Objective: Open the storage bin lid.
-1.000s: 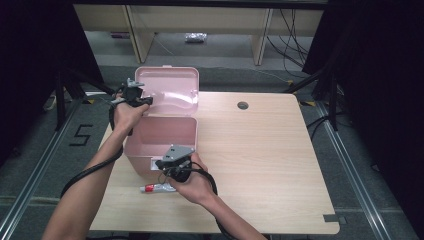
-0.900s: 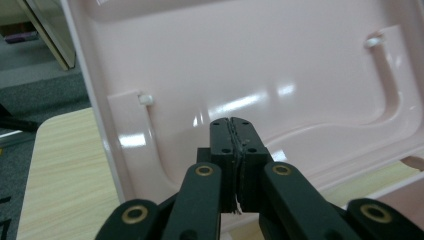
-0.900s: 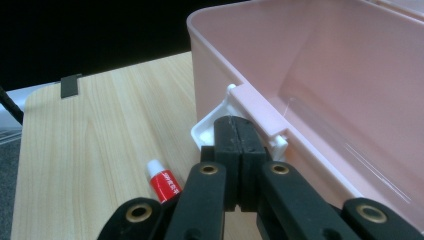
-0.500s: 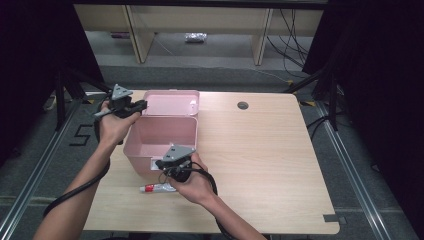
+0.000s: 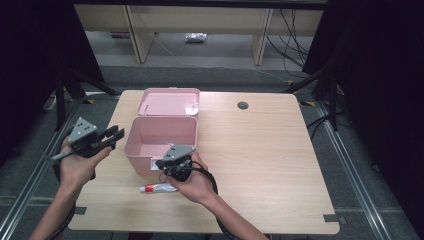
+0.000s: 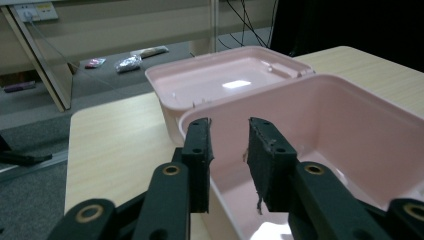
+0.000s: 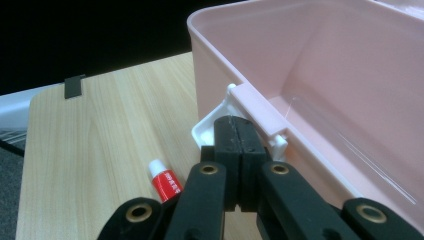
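A pink box (image 5: 131, 145) stands open at the table's left, its lid (image 5: 169, 101) folded back flat behind it. My left gripper (image 5: 119, 135) hovers just left of the box. Its jaws have just been opening and hold nothing. In the left gripper view the box rim (image 6: 350, 100) and lid (image 6: 235, 80) lie beyond the gap of my left gripper (image 6: 227, 150). My right gripper (image 5: 159, 164) is shut, its tips against the white latch (image 7: 210, 130) on the box front (image 7: 325, 75). A red and white tube (image 5: 157, 188) lies in front of the box.
The tube (image 7: 165, 182) lies just left of my right gripper (image 7: 239, 125) on the wooden table (image 5: 260, 165). A round cable hole (image 5: 243, 105) sits near the far edge. Shelves and cables stand on the floor beyond the table.
My left hand has come away from the lid, moving left and toward the person, and its jaws have opened. The lid has dropped back flat behind the box. The right hand has stayed put.
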Motion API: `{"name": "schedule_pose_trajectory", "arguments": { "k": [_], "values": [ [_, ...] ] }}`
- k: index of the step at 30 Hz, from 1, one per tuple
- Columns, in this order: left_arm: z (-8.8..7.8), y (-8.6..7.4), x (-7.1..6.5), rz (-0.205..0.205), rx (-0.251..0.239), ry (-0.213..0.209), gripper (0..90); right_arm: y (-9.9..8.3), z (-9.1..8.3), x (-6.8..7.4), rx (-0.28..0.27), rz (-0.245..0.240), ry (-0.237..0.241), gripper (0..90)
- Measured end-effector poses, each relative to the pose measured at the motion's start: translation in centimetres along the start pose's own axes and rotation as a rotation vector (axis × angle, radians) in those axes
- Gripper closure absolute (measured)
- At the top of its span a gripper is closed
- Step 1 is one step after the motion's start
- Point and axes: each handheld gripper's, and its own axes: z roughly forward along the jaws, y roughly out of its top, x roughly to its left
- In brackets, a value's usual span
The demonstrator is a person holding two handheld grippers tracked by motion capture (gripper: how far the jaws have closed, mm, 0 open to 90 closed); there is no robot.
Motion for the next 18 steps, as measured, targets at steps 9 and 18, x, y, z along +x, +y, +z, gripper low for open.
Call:
{"name": "schedule_pose_trajectory", "arguments": {
  "k": [9,18],
  "values": [
    [-2.3,-2.0,-0.8,0.005,-0.032,-0.016,56.9,0.0,0.0,0.0,0.001,0.000,0.001,90.0],
    [-2.5,-2.1,-1.3,0.015,-0.031,-0.045,51.6,0.0,0.1,0.0,-0.006,0.014,0.002,90.0]
  ]
}}
